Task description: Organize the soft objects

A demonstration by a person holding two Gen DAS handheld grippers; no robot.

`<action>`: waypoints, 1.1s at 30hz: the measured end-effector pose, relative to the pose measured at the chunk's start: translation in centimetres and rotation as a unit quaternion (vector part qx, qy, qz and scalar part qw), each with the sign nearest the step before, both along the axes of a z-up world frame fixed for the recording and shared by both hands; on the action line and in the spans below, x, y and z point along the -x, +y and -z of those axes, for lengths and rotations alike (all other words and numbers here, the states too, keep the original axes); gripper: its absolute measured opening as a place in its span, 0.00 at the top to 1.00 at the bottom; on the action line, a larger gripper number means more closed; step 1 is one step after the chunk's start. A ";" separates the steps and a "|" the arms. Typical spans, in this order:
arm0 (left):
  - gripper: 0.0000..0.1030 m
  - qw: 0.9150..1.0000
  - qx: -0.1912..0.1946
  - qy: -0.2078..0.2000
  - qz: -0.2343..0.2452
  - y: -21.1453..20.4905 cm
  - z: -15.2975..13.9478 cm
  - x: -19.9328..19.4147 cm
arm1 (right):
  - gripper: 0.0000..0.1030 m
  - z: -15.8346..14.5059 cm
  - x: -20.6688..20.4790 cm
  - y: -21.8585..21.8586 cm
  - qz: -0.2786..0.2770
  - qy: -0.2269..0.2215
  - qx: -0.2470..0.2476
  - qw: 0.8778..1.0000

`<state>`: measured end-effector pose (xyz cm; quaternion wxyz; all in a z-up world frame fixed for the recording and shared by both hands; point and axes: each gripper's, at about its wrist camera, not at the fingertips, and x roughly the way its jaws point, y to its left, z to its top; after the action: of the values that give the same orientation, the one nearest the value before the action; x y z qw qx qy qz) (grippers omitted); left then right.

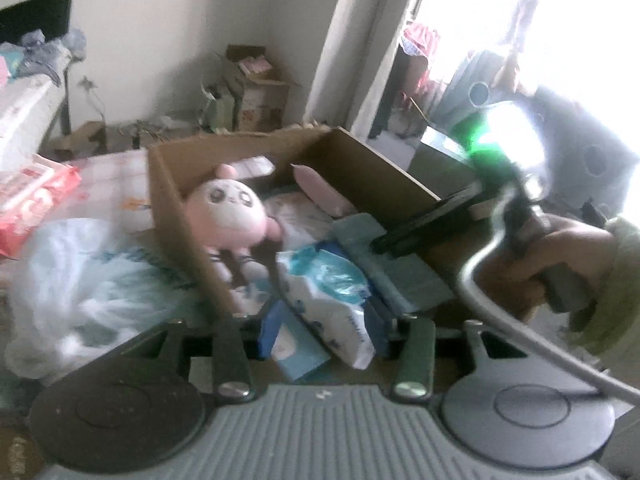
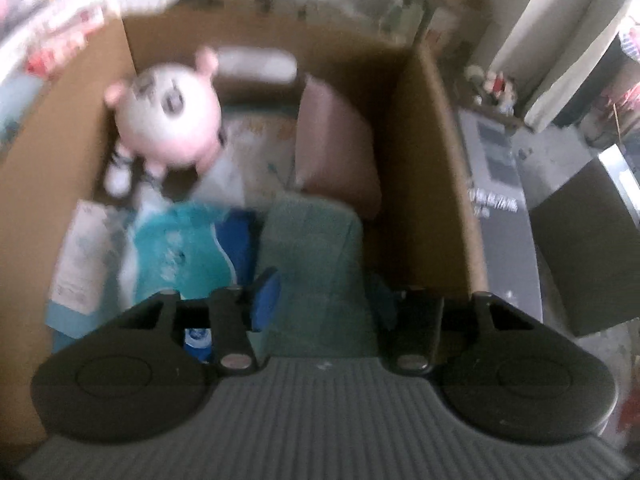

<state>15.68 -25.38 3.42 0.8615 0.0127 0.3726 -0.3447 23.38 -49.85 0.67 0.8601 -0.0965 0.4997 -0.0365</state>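
box (image 2: 432,168): brown cardboard, open top, holds the soft stuff; both views blurry.
plush (image 1: 234,210): pink-white round head w/ ears, far-left corner of box, leaning on left wall, striped legs below.
pillow (image 2: 336,148): pinkish, stands on edge by box's right wall, behind the towel.
towel (image 2: 312,248): teal, folded, lies in box near right wall, right in front of right gripper.
wipes pack (image 1: 332,292): white-blue plastic pack, in box's near part, left of towel, tilted.
blue carton (image 1: 292,344): small, at near edge of box, just beside wipes pack, between left gripper's fingers in left view.
left gripper (image 1: 324,332): jaws part-open, nothing pressed btw pads; hovers at box's near edge, pointing down into it.
right gripper (image 2: 326,300): jaws part-open over towel; towel fills the gap in view, pads not seen pressing on it. In left view its dark fingers reach over box's right wall, held by a hand (image 1: 532,256) w/ pale green sleeve.
bag (image 1: 80,276): white plastic, crumpled, outside box on left.
red pack (image 1: 32,200): red-white, outside box, far left, behind bag.
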 end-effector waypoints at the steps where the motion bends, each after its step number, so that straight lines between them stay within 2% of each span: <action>1: 0.53 1.000 0.001 -0.004 -0.004 0.7 -0.2 0.2 | 0.51 -0.7 0.4 0.0 0.001 -0.014 0.000 1.000; 3: 0.52 1.000 0.004 -0.011 -0.014 2.3 -0.7 0.6 | 0.51 -2.3 1.5 -0.1 0.007 -0.039 -0.011 0.999; 6: 0.46 0.999 0.006 -0.025 -0.032 4.6 -1.6 1.2 | 0.53 -3.4 2.6 -0.6 0.018 -0.040 -0.090 0.995; 8: 0.41 0.998 0.005 -0.034 -0.045 6.1 -2.0 1.7 | 0.53 -2.4 2.8 -1.2 0.034 -0.010 -0.164 0.986; 9: 0.40 0.998 0.004 -0.037 -0.052 6.9 -2.1 2.0 | 0.52 -1.5 2.6 -1.5 0.050 0.008 -0.185 0.981; 13: 0.26 0.996 -0.014 -0.040 -0.081 10.2 -1.5 3.3 | 0.52 2.5 1.5 -3.9 0.139 0.072 -0.244 0.957; 15: 0.24 0.994 -0.036 -0.037 -0.099 12.0 -0.9 4.0 | 0.45 3.6 1.7 -4.9 0.168 0.078 -0.261 0.948; 19: 0.22 0.988 -0.060 -0.022 -0.141 15.6 0.4 5.1 | 0.44 3.1 2.6 -5.1 0.187 0.067 -0.267 0.943; 23: 0.21 0.982 -0.072 -0.014 -0.176 18.8 1.5 6.0 | 0.31 0.6 4.5 -4.3 0.179 0.030 -0.255 0.950; 24: 0.21 0.980 -0.073 -0.011 -0.183 19.6 1.6 6.3 | 0.28 -0.3 5.3 -3.7 0.174 0.016 -0.248 0.953; 28: 0.20 0.977 -0.074 0.003 -0.201 22.1 2.6 7.5 | 0.27 -3.8 8.3 -1.6 0.148 -0.038 -0.228 0.961; 33: 0.20 0.973 -0.073 0.012 -0.219 24.3 3.3 8.8 | 0.26 -6.8 11.3 3.0 0.093 -0.079 -0.267 0.956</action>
<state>6.89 -1.13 0.13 0.9082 -0.0103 0.4009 -0.1200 12.06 -46.88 7.48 0.8841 0.1873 0.4280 0.0107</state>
